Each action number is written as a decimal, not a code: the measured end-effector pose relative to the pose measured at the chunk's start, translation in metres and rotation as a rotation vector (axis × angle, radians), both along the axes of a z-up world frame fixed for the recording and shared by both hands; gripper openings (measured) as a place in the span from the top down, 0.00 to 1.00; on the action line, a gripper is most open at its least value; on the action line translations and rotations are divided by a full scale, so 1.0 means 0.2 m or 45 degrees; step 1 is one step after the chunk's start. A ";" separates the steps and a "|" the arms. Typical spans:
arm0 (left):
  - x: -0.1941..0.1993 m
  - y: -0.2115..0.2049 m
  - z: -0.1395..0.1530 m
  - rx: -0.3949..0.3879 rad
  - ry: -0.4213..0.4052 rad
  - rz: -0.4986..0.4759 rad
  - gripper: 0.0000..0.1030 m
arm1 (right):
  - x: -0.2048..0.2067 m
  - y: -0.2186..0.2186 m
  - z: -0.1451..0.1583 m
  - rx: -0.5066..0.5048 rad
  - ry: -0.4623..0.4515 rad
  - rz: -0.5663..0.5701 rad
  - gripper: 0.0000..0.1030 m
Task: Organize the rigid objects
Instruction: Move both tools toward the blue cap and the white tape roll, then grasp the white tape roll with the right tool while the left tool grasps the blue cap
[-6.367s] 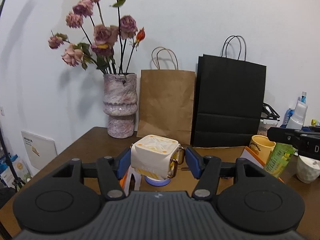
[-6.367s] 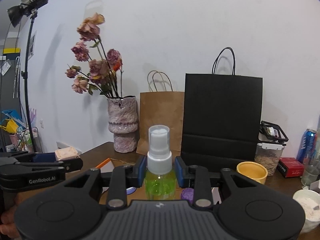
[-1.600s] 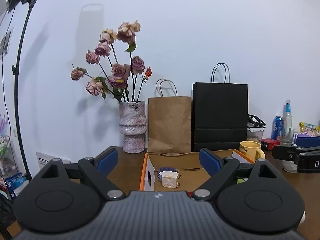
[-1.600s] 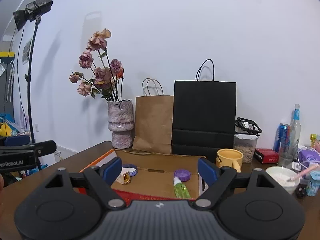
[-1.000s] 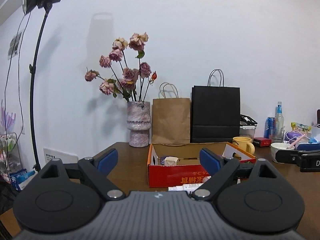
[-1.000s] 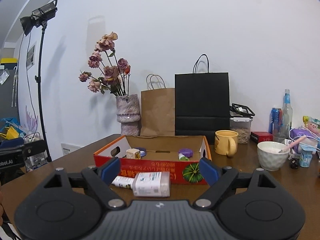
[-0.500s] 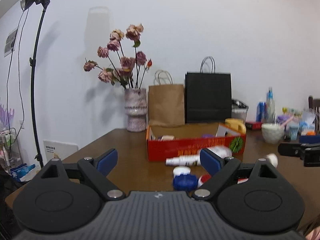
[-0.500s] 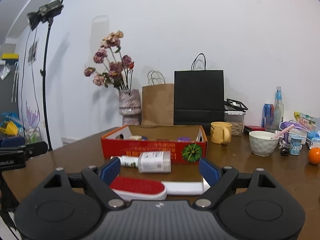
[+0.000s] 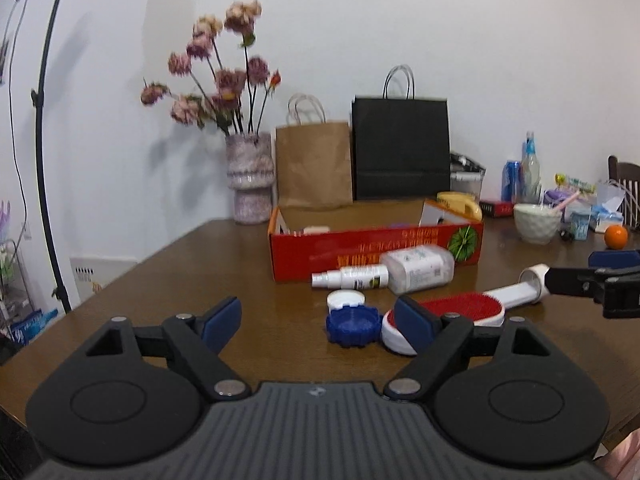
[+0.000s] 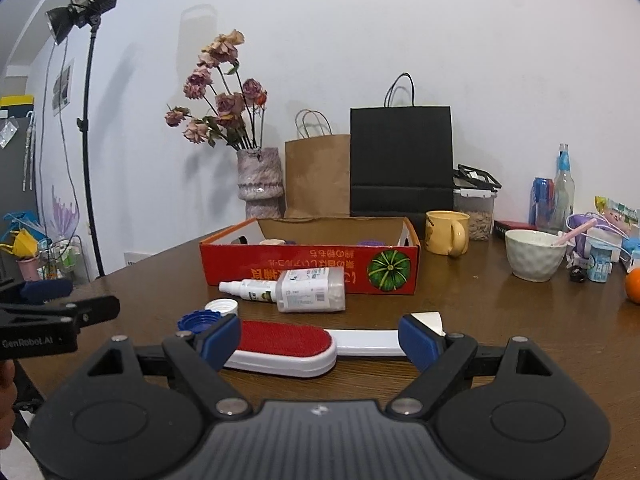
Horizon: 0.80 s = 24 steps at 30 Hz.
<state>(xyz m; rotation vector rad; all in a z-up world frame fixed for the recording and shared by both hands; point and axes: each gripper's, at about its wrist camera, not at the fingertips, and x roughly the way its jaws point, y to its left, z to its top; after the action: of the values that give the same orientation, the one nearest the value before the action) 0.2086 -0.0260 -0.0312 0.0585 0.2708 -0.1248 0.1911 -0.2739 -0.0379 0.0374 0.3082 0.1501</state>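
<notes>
Left wrist: left gripper [image 9: 318, 322] fingers tilted slightly downward.

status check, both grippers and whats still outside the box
Left gripper open, jaws just narrowing, nothing between. Right gripper open, lint brush lying between its fingers, ungripped. Spray bottle, clear jar, blue cap outside red box.

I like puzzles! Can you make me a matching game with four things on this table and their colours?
Things:
1. mug
2. bowl
3. brush head
4. round cap

Colours:
A. blue
B. red
C. yellow
D. white

Pairs: 1-C, 2-D, 3-B, 4-A
</notes>
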 end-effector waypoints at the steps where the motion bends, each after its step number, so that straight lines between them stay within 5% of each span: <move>1: 0.02 0.00 -0.01 -0.001 0.019 0.003 0.17 | 0.02 -0.01 -0.01 0.000 0.006 -0.003 0.17; 13: 0.35 -0.08 -0.08 -0.029 0.205 0.016 0.31 | 0.30 -0.16 -0.06 -0.012 0.132 -0.112 0.24; 24: 0.58 -0.17 -0.11 -0.020 0.286 -0.025 0.33 | 0.54 -0.24 -0.12 -0.042 0.252 -0.135 0.36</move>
<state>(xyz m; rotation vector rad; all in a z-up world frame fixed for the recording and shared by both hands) 0.3250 -0.0598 -0.0528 0.0315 0.4935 -0.1532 0.2992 -0.3229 -0.0613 0.0356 0.5050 0.0360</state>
